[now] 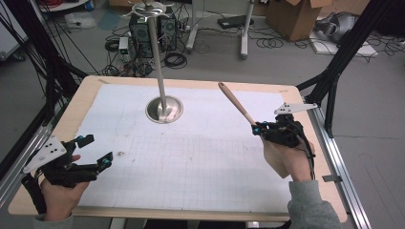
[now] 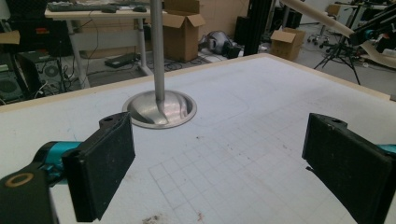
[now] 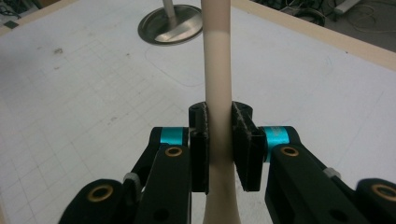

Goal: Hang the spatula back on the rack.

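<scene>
My right gripper [image 1: 258,130] is shut on a pale wooden utensil handle [image 1: 236,103] that slants up and to the left above the table's right side. In the right gripper view the two pads press on the handle [image 3: 218,79], which widens below them. A metal stand with a round base [image 1: 165,109] and a tall pole [image 1: 156,52] rises at the table's far middle, and its base [image 2: 159,109] lies ahead of my left gripper [image 2: 224,163]. My left gripper [image 1: 98,152] rests at the near left, open, with nothing between its jaws.
A white gridded sheet [image 1: 191,157] covers the wooden table [image 1: 86,90]. Behind the table, on the floor, are cables, computer cases [image 1: 141,33], cardboard boxes [image 1: 293,16] and black frame legs [image 1: 334,71].
</scene>
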`<state>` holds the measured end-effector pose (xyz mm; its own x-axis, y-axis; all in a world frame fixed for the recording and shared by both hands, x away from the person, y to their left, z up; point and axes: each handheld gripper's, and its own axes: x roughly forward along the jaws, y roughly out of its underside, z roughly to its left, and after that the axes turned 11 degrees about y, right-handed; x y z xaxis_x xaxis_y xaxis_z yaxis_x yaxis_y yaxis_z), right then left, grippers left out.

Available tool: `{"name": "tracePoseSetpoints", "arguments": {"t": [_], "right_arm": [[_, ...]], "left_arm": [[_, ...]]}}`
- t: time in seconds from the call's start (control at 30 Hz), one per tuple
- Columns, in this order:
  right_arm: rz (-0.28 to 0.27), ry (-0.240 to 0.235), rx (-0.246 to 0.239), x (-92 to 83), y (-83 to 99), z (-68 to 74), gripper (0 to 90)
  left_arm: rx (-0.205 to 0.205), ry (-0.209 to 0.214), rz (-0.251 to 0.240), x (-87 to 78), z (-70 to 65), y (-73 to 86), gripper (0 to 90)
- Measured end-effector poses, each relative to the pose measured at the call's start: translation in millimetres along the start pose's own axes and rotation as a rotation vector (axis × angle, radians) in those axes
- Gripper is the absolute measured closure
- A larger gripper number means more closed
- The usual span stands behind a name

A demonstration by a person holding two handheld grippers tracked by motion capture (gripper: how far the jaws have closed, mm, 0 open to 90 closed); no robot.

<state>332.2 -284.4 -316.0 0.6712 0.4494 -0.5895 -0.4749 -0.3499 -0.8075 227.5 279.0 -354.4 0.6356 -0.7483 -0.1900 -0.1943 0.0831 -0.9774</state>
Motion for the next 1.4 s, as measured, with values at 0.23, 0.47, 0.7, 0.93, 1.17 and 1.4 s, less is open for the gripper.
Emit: {"name": "tracePoseSetpoints", "arguments": {"t": [0.23, 0.47, 0.7, 0.93, 1.17, 1.4], "right_arm": [[-0.015, -0.015, -0.01, -1.5, -13.9, 3.8, 78.4], [-0.033, -0.027, -0.026, -2.9, -27.1, 8.2, 78.4], [-0.043, -0.041, -0.034, -4.2, -36.8, 9.6, 78.4], [-0.05, -0.046, -0.053, -6.7, -47.9, 13.9, 78.4], [-0.067, -0.055, -0.072, -7.5, -60.5, 18.4, 78.4], [-0.069, -0.064, -0.089, -4.9, -71.0, 22.4, 78.4]], "left_arm": [[0.0, 0.001, -0.004, -0.3, -0.4, -0.6, 9.7], [0.0, 0.003, -0.007, -0.9, -0.6, -1.0, 9.7], [0.002, 0.008, -0.002, 0.5, -1.9, -0.9, 9.7], [0.008, 0.02, -0.002, 1.5, -3.6, -1.3, 9.8], [0.007, 0.019, -0.004, 0.5, -2.8, -1.3, 9.8], [0.008, 0.02, -0.005, 0.6, -3.1, -1.3, 9.8]]}}
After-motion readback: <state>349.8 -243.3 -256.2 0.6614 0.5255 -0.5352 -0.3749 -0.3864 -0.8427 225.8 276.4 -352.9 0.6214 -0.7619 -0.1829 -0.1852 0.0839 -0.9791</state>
